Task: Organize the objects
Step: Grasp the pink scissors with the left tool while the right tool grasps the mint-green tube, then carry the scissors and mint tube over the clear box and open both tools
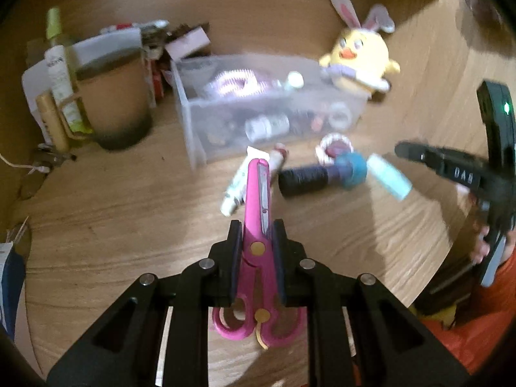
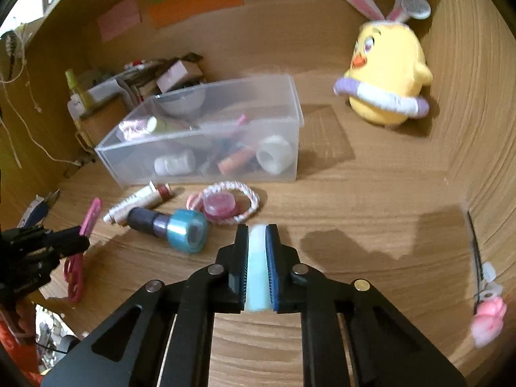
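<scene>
— What's the setting?
— A light wooden desk with visible grain, closed in by a wooden back panel and a side wall.
— Anything on the panel?
— Pink, orange and green paper notes. Warm light casts soft shadows across the desk.

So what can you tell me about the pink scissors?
The scissors look like pink plastic with shut metal blades, a gold rivet at the pivot and two loop handles. The left gripper is shut on them near the pivot, one of its fingers pressing each side. Blades point forward toward the clear box, handles hang back toward the camera. They are lifted off the table.
</scene>
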A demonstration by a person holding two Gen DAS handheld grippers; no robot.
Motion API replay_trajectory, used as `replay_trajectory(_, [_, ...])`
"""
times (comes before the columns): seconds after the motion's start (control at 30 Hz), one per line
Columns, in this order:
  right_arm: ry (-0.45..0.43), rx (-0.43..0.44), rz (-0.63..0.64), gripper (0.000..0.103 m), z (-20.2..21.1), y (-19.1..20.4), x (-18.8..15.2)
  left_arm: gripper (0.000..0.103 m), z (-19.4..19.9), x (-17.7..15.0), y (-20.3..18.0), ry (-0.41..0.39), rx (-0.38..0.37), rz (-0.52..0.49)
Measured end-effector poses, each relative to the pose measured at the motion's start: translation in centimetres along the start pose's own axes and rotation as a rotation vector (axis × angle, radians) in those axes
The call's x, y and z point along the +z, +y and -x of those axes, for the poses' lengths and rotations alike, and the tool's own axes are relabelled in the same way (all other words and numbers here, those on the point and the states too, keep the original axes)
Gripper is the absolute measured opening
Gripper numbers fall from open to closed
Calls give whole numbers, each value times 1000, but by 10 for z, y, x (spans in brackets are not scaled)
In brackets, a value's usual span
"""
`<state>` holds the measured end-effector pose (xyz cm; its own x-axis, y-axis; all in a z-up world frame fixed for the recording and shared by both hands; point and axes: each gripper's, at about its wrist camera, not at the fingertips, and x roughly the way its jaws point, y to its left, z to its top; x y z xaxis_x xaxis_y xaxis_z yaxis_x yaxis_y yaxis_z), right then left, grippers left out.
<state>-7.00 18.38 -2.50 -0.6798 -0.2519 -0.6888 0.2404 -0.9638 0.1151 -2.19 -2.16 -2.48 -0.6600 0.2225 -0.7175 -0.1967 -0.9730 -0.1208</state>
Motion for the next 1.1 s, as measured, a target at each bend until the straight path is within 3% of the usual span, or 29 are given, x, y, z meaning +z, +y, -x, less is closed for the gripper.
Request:
replay_trajectory(0.13, [-16,-3,21,10,4,4,3,18,11,11,3,-58,-20,34])
replay_trajectory(0.27, [33,39,-15,11,-2,-4,-1,17,18,21,3,-102,-32,48])
replay_trajectory(0.33, [58,-13,-4,18,-8,-5,-6,17,21,24,2,-122,-38,46])
replay_trajectory(0.4, [81,-14,-14,37,-13,-7,-9,17,24,27,-1,-139,-39,39])
replay_trajectory(0.47, [103,-11,-39,40,-19,-8,-13,17,25,29,-2,-148,-43,38])
replay_trajectory(0.77, [115,-52,-7,41,-37,9,-17,17,37,52,-2,-228,-28,38])
replay_trajectory(0.83, [108,-58,9,37,-38,13,-18,17,42,59,-1,-254,-24,40])
replay_trajectory(0.87, [105,-67,21,26,-39,15,-18,17,43,61,0,-261,-23,40])
replay_trajectory(0.9, [102,-78,31,23,-40,16,-18,17,45,65,1,-270,-19,42])
replay_trajectory(1.1, [83,-50,16,23,-36,11,-12,17,49,90,9,-312,-2,54])
